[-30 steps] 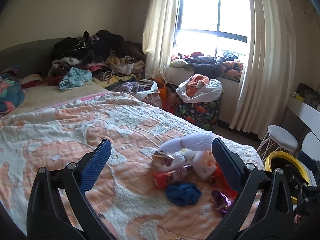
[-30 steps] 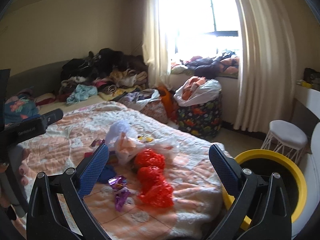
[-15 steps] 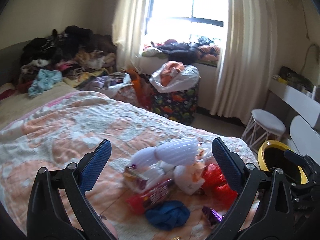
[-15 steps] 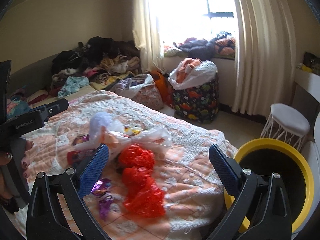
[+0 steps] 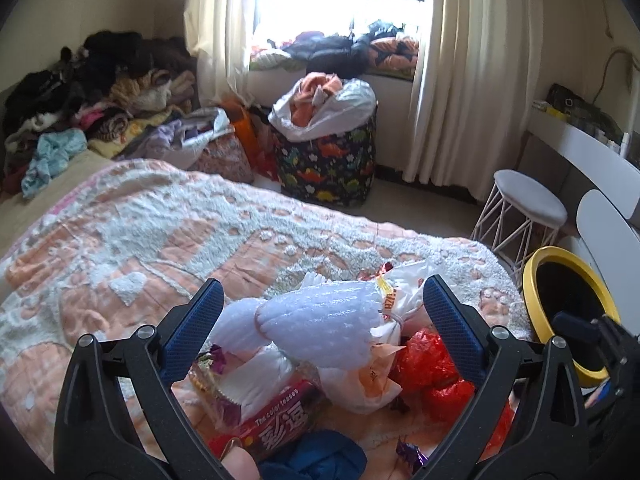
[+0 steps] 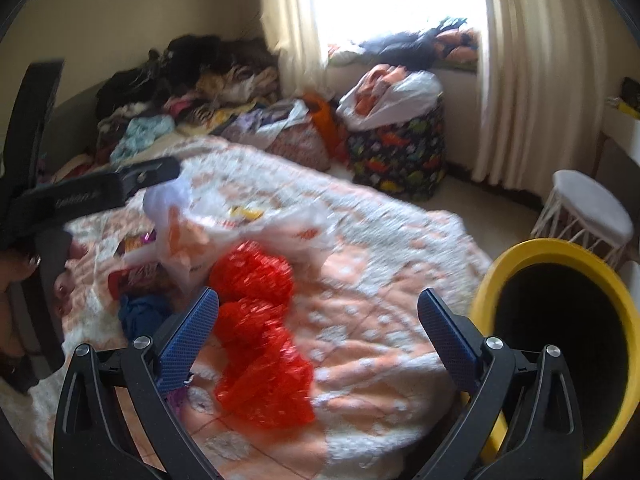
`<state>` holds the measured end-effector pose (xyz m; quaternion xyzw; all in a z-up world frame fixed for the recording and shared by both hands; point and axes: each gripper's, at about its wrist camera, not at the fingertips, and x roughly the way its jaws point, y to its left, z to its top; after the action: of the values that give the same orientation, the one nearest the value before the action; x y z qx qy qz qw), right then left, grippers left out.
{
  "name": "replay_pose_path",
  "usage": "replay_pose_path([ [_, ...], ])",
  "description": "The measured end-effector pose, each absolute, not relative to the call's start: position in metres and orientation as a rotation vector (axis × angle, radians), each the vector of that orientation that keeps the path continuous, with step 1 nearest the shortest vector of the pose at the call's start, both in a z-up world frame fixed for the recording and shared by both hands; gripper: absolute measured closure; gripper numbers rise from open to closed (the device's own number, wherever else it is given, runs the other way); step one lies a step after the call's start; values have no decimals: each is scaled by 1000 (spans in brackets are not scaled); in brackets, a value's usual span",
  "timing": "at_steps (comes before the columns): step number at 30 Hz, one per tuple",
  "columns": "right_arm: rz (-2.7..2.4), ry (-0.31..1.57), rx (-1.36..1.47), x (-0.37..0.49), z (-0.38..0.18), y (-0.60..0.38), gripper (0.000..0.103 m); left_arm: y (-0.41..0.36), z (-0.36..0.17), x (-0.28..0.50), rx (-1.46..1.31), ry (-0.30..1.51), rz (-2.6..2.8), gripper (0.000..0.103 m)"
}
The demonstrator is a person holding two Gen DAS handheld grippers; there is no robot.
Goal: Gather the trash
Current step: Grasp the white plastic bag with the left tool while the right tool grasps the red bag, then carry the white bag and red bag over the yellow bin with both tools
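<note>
My left claw point(image 5: 318, 318) hangs spread wide over the heap of trash on the peach-and-white quilted bed point(image 5: 160, 236), its blue pads either side of the white ribbed foam wrapper point(image 5: 320, 322) without touching it. My right claw point(image 6: 318, 330) is spread too, empty, the crumpled red plastic bag point(image 6: 260, 340) lying between its fingers and the yellow-rimmed round bin point(image 6: 560, 320) just to its right.

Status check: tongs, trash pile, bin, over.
Both tongs open, empty: left tongs over white foam wrap, right tongs over red plastic bag. Trash on bed. Yellow bin at bedside, unobstructed.
</note>
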<state>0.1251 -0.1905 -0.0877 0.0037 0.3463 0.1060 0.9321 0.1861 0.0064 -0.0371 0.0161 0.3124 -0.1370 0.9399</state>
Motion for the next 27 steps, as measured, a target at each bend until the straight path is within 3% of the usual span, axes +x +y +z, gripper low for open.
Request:
replay_pose_path([
  [6, 314, 845, -4, 148, -110, -164, 26, 14, -51, 205, -25, 747, -298, 32],
  [11, 354, 910, -10, 153, -120, -155, 55, 18, -54, 206, -65, 775, -309, 50],
  [13, 366, 899, -10, 149, -118, -155, 60, 19, -54, 204, -75, 773, -317, 60],
  [18, 378, 831, 43, 138, -105, -169, 63, 19, -47, 199, -84, 756, -307, 83],
  [27, 371, 721, 166, 116, -76, -216, 64, 21, -8, 176, -129, 641, -313, 87],
])
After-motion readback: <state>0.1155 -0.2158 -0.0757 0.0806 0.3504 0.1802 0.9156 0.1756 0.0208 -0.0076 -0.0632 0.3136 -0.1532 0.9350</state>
